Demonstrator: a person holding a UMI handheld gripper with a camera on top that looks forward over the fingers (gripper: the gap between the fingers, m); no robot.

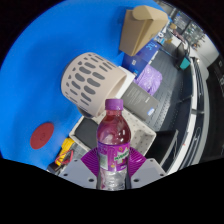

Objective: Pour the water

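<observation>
My gripper (pixel 112 166) is shut on a clear plastic bottle (pixel 113 140) with a purple cap and a purple label. Both purple pads (pixel 91 160) press on the bottle's sides at the label. The bottle stands upright in the fingers, its cap pointing away from me. Beyond the bottle lies a white cup (pixel 94 80) with a pierced wall, on its side on the blue surface. A clear plastic cup (pixel 147 82) with something purple in it sits further to the right.
A blue surface (pixel 40 70) fills the space to the left, with a red round patch (pixel 43 134) on it. A tan box-like thing (pixel 142 28) stands far ahead. A dark tray or rack (pixel 175 110) runs along the right. A small yellow and red object (pixel 66 152) lies left of the fingers.
</observation>
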